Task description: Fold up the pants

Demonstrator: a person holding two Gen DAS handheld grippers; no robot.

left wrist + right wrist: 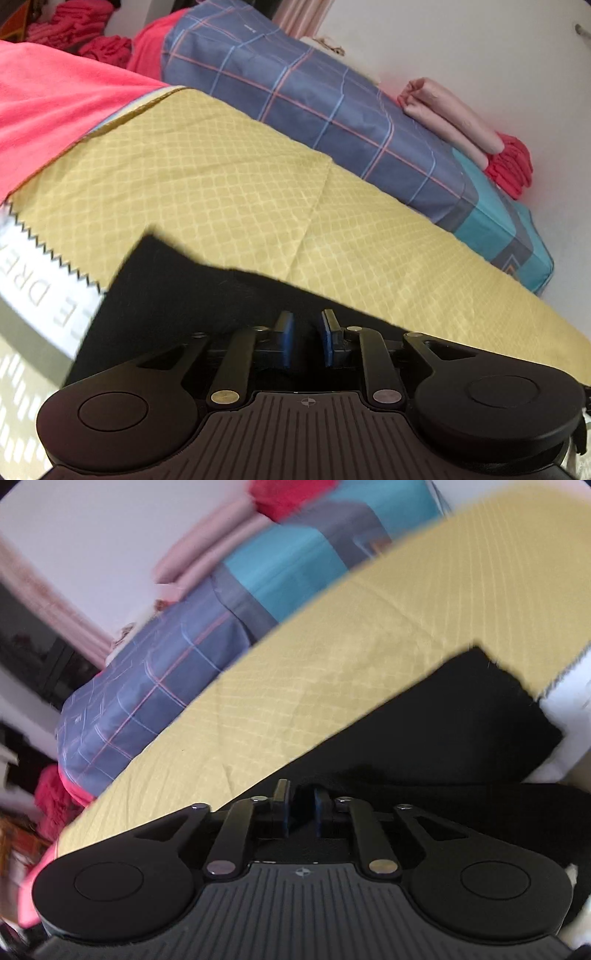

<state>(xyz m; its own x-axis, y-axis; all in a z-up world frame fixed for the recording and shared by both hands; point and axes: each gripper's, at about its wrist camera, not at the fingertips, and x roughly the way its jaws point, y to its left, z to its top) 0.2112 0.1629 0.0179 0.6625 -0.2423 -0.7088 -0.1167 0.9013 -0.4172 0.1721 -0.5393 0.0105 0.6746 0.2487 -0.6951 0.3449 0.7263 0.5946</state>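
The black pants (177, 295) lie on a yellow patterned cloth (221, 177) over the bed. In the left wrist view my left gripper (307, 325) is low over the pants' near edge, its blue pads (289, 332) a small gap apart with nothing clearly between them. In the right wrist view the pants (461, 720) stretch to the right, one end hanging past the cloth edge. My right gripper (300, 801) sits right at the pants; black fabric fills the narrow gap between its fingers, and the view is blurred.
A blue plaid bundle (314, 99) with a teal end lies behind the yellow cloth. Folded pink and red cloths (469, 129) rest on it by the white wall. A pink blanket (48, 96) covers the far left. Red clothes are piled at the back.
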